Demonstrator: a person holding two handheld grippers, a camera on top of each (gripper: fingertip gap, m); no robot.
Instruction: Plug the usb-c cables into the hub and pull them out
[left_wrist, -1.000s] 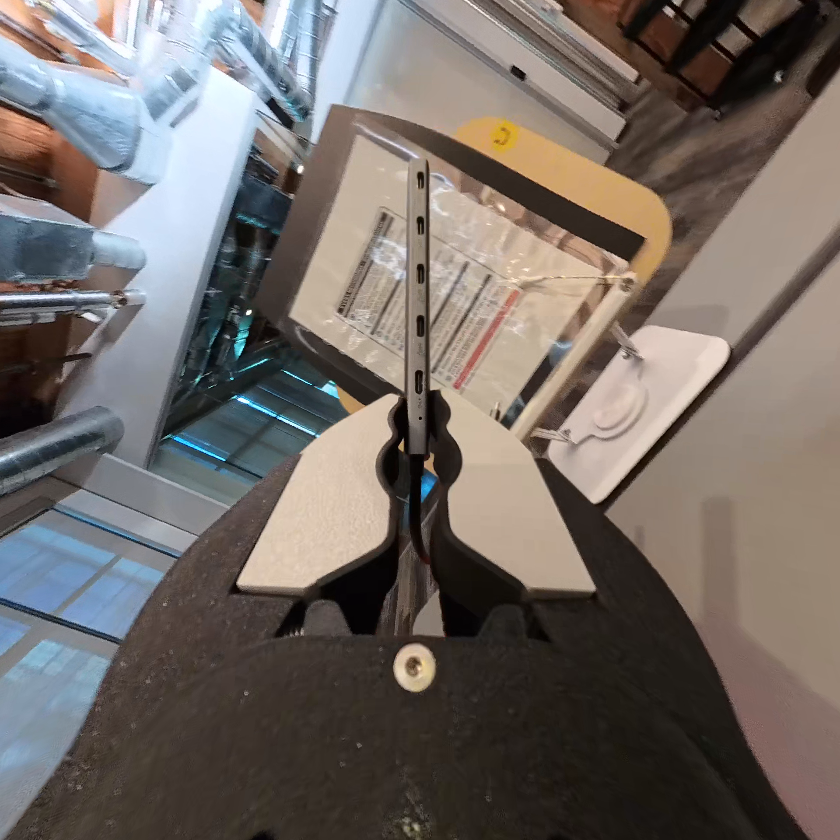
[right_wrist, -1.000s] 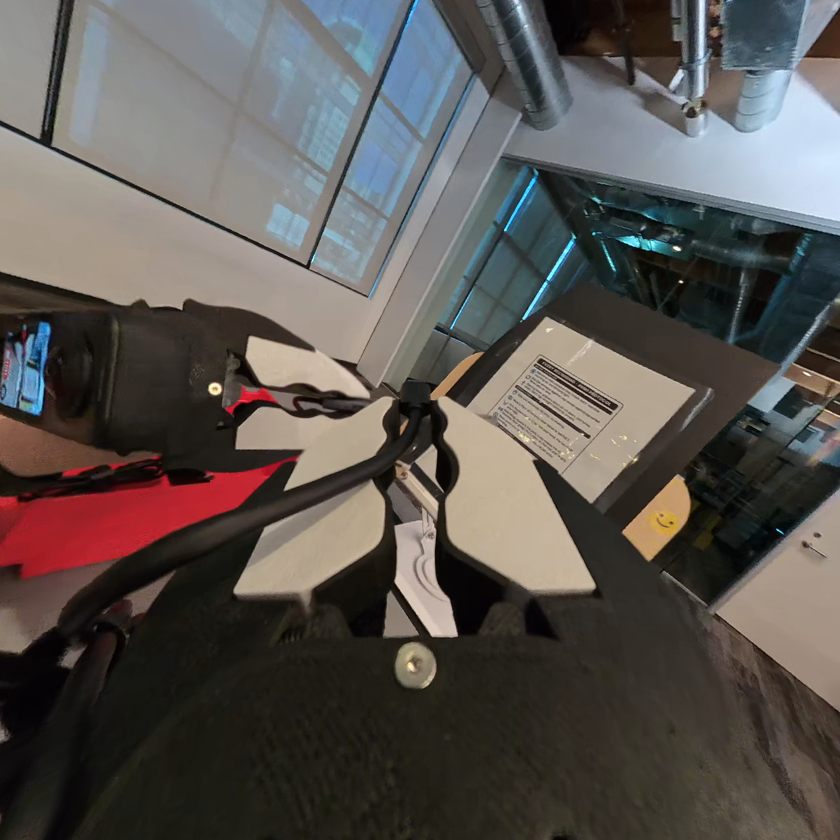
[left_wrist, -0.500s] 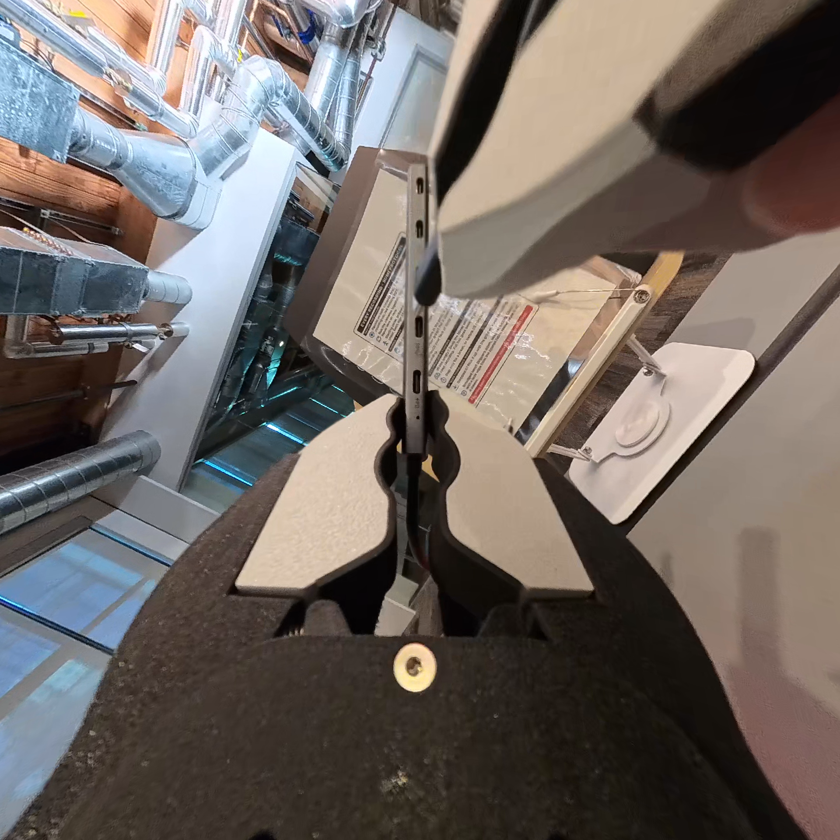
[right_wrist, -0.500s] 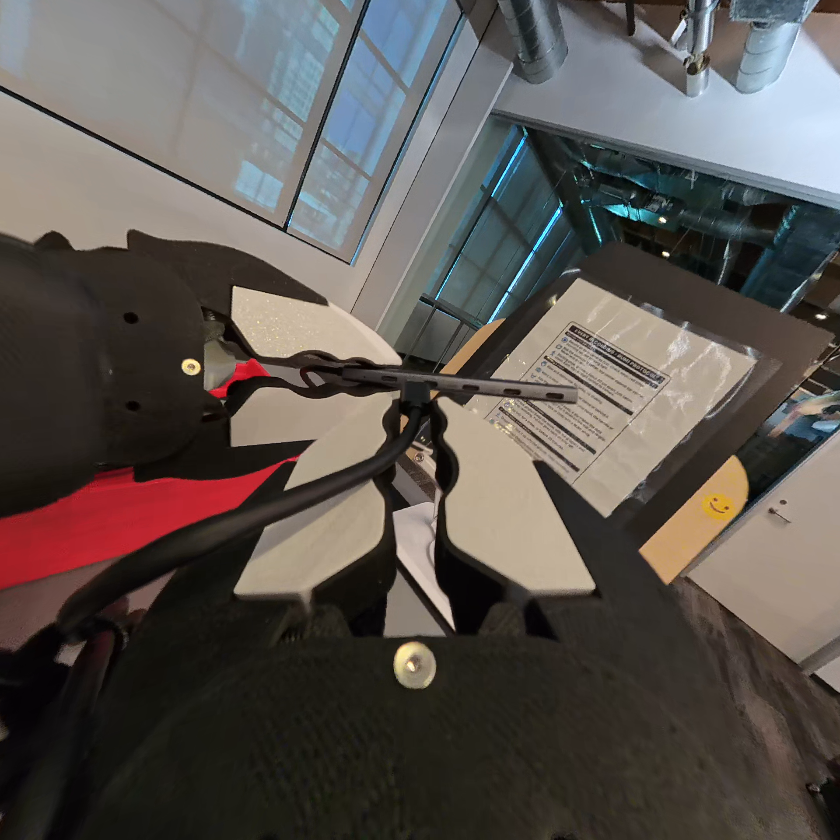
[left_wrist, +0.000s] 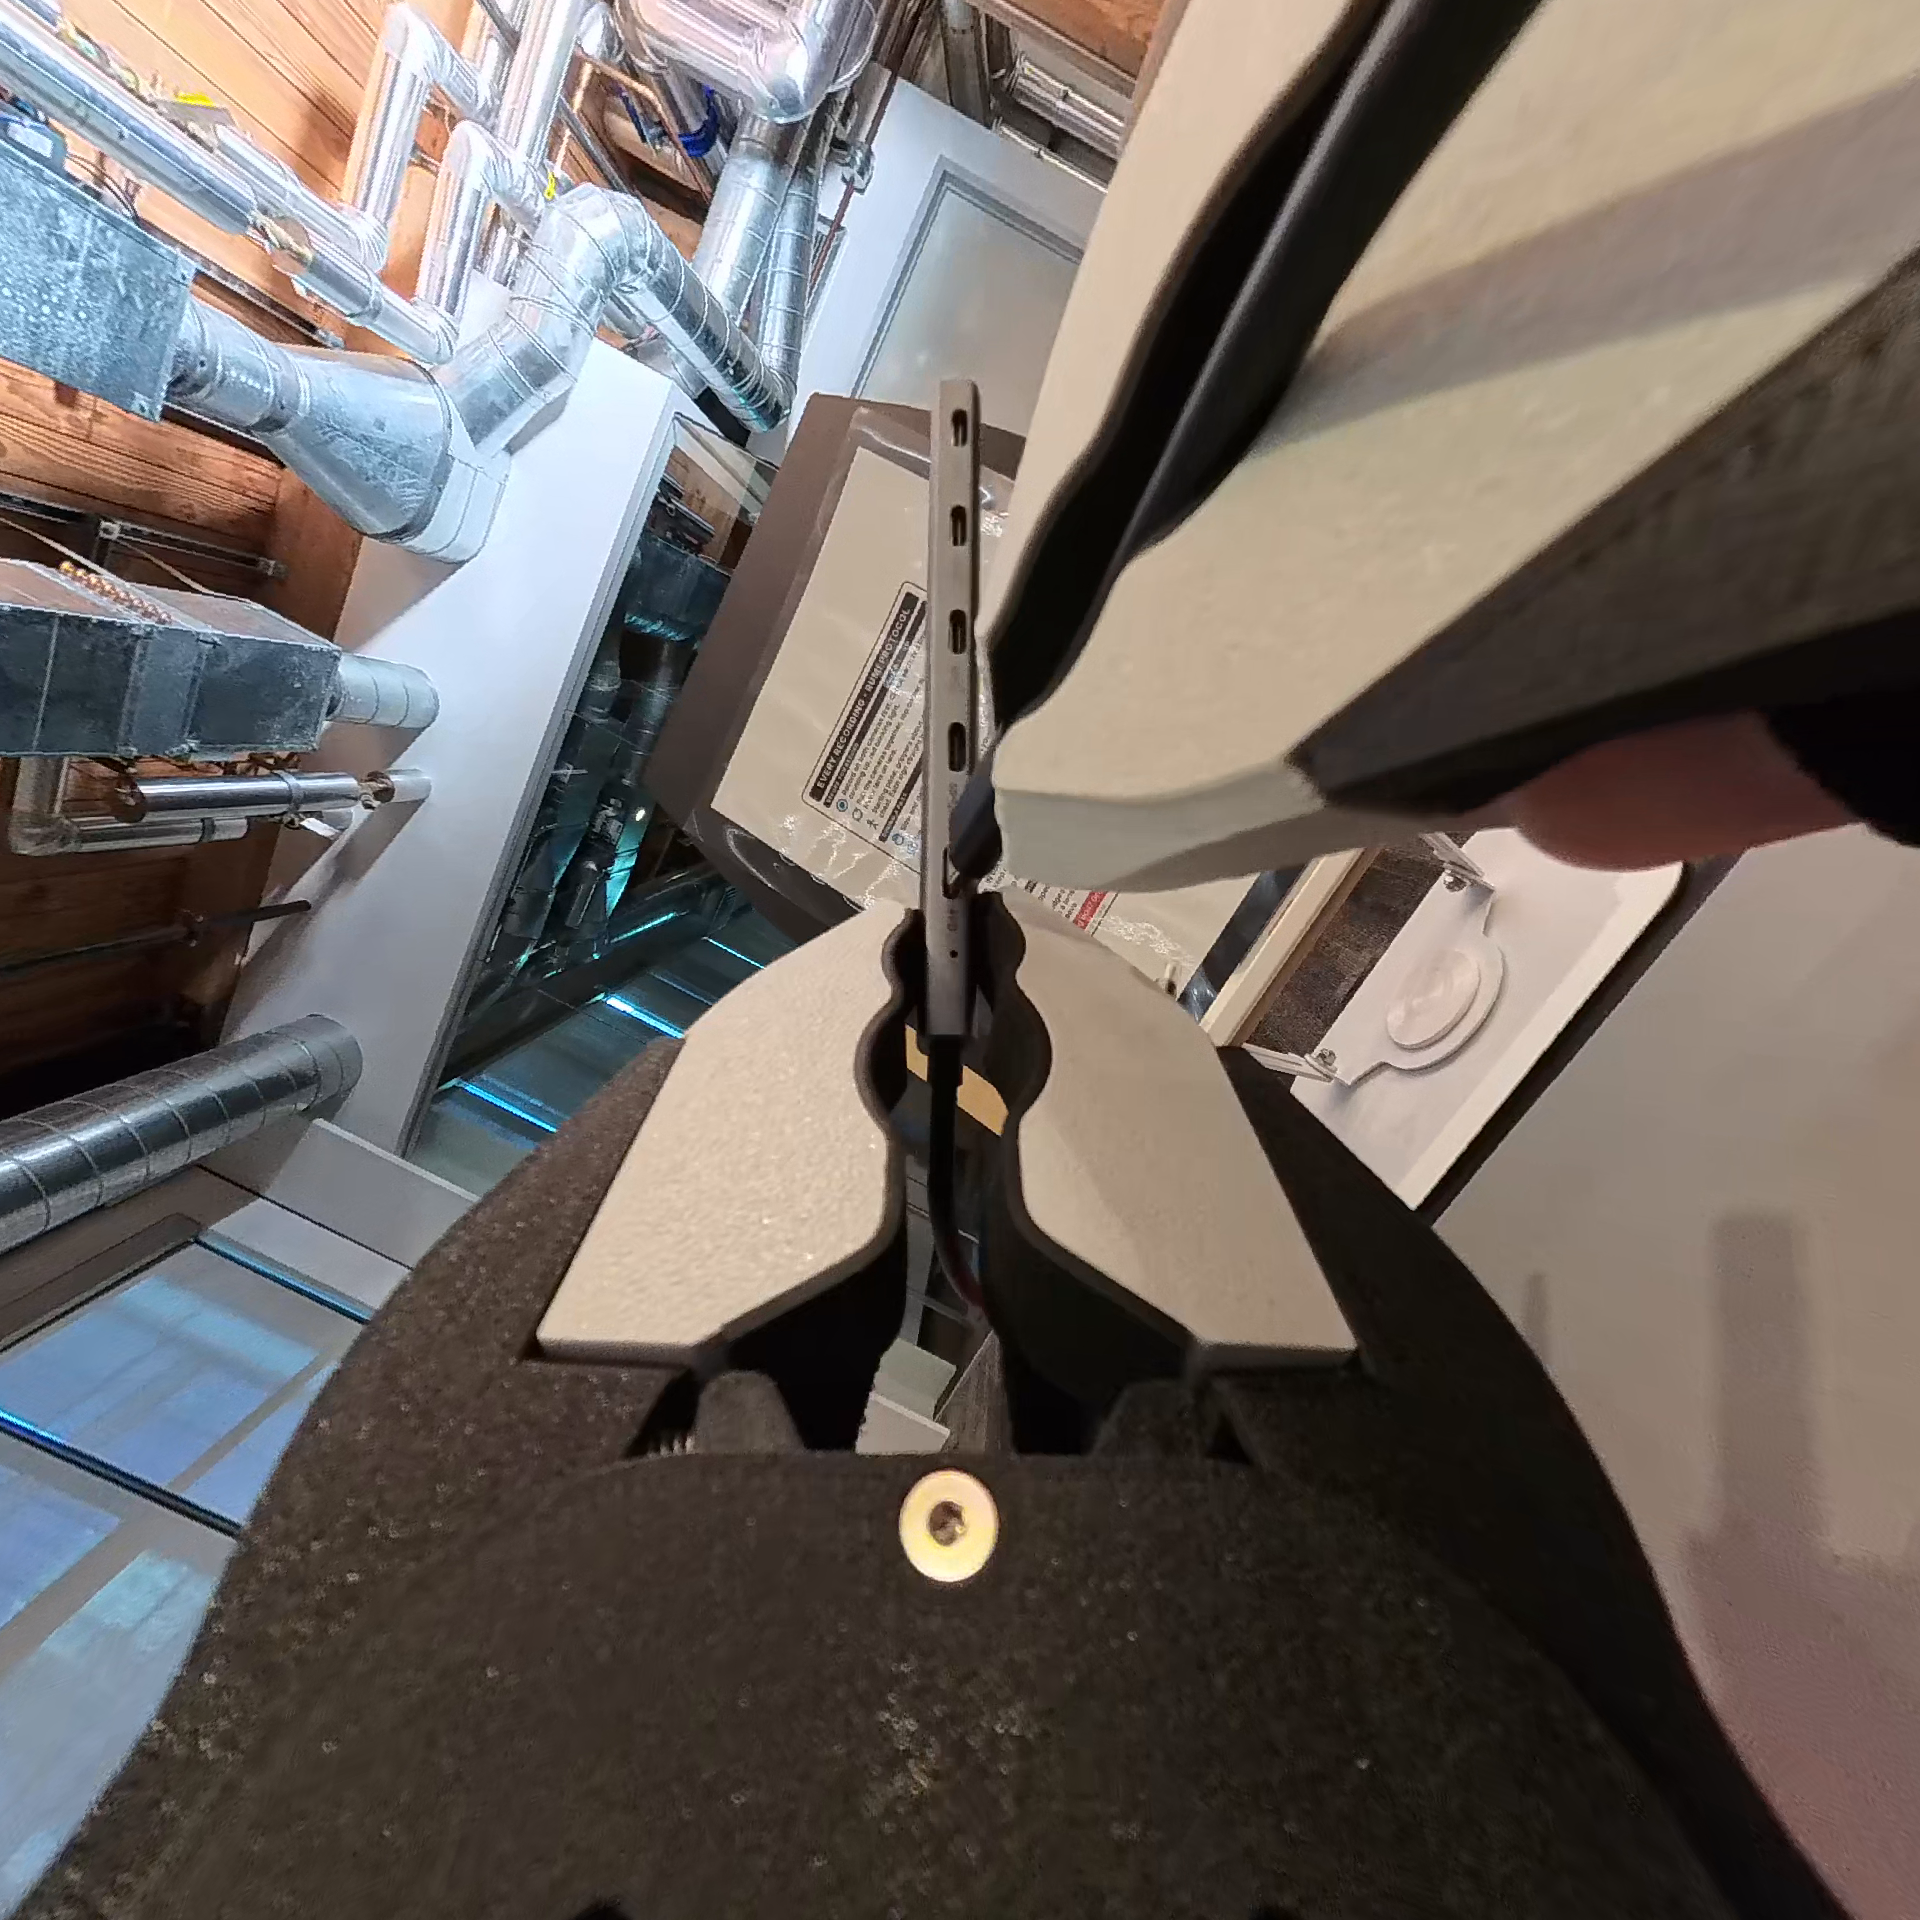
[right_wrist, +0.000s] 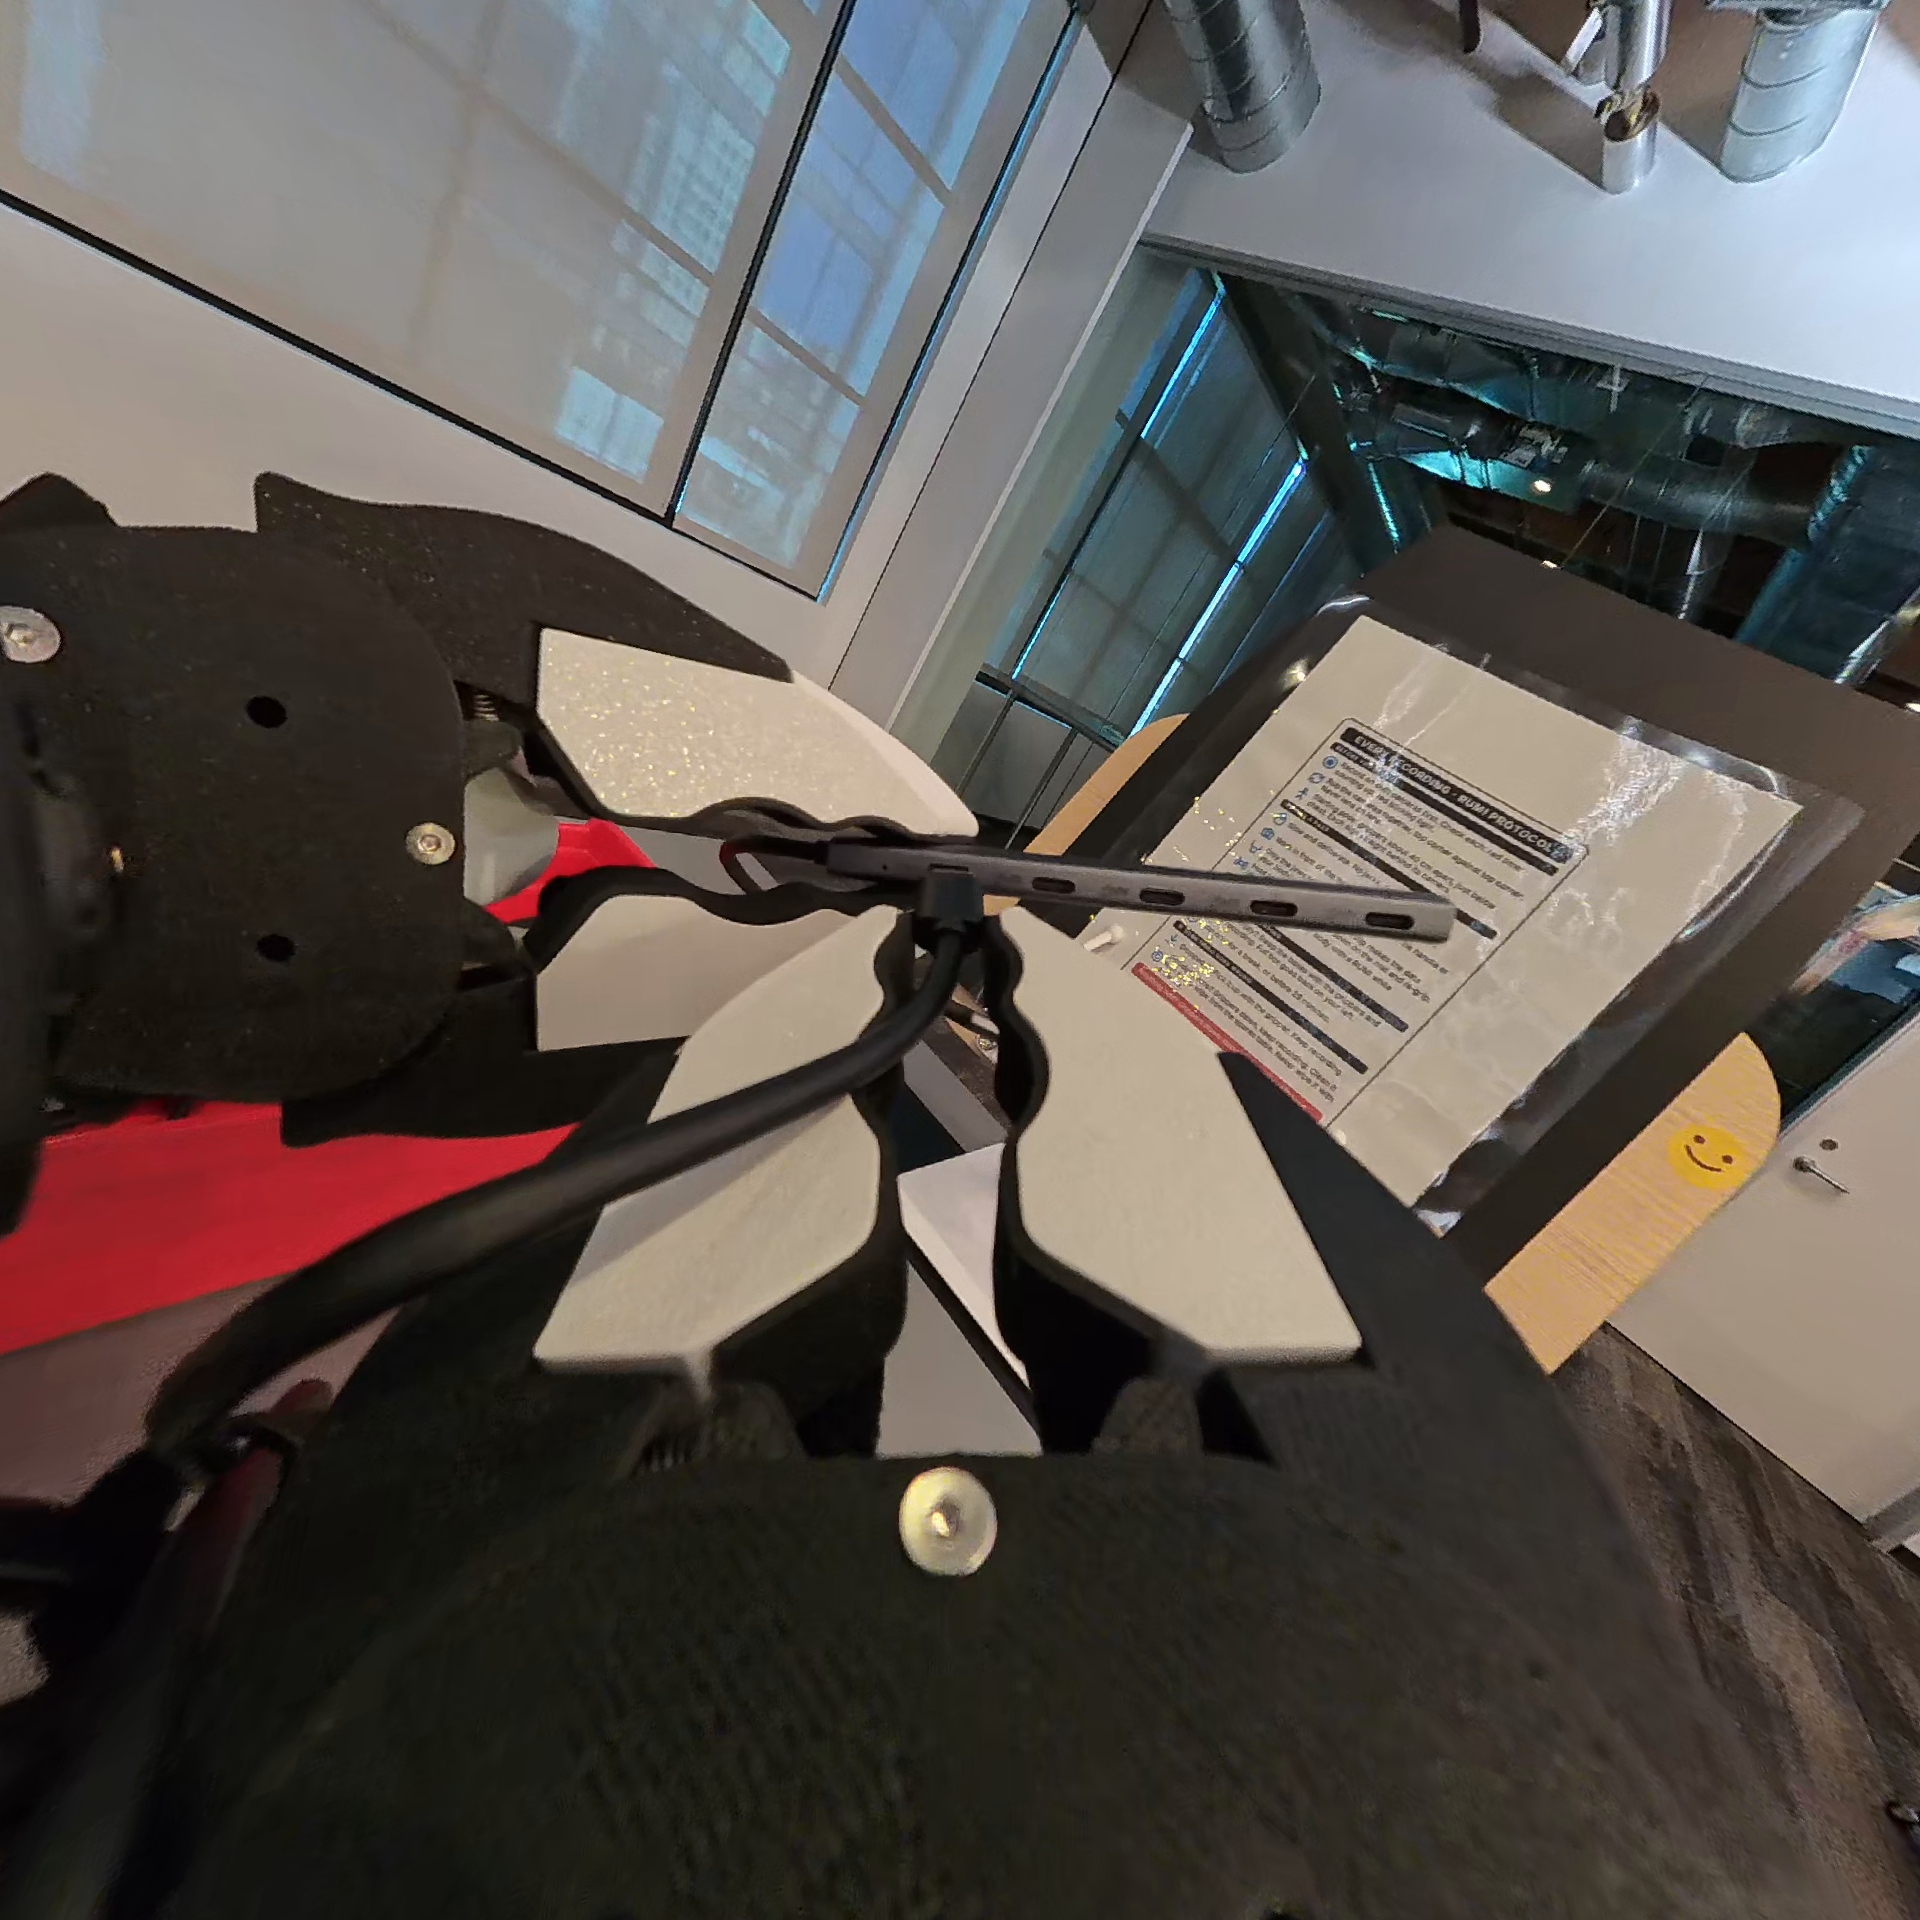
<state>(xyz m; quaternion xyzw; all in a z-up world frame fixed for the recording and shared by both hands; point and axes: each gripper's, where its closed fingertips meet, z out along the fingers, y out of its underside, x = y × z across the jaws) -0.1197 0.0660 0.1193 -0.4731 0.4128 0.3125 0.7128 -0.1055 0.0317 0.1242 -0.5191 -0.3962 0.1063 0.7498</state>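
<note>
**A:** What does the left wrist view show?

**B:** The left gripper (left_wrist: 951, 966), with pale grey finger plates on black foam, is clamped narrowly on the base of a slim grey metal hub (left_wrist: 954, 665). The hub stands straight up toward twelve o'clock, showing a row of small oval ports along its edge. Its own thin black lead runs down between the fingers toward six o'clock.

**A:** And the other gripper?

**B:** The right gripper (left_wrist: 992, 831) comes in from two o'clock. It pinches the black usb-c cable (left_wrist: 1226, 343) at its plug, and the plug tip sits at the port nearest the left fingers.

**A:** What about the right wrist view?

**B:** There the right gripper (right_wrist: 951, 925) is closed on the black plug (right_wrist: 948, 891), whose cable (right_wrist: 665, 1148) curves off toward eight o'clock. The plug meets the hub (right_wrist: 1143, 891), which lies nearly level, pointing toward three o'clock. I cannot tell how deep the plug sits. The left gripper (right_wrist: 821, 862) holds the hub's end from nine o'clock.

**A:** Anything behind them?

**B:** A dark-framed printed sheet under clear plastic (right_wrist: 1475, 883) stands at two o'clock, with a tan wooden board bearing a yellow smiley sticker (right_wrist: 1704, 1153) at four o'clock. Red fabric (right_wrist: 208, 1205) lies at eight o'clock.
</note>
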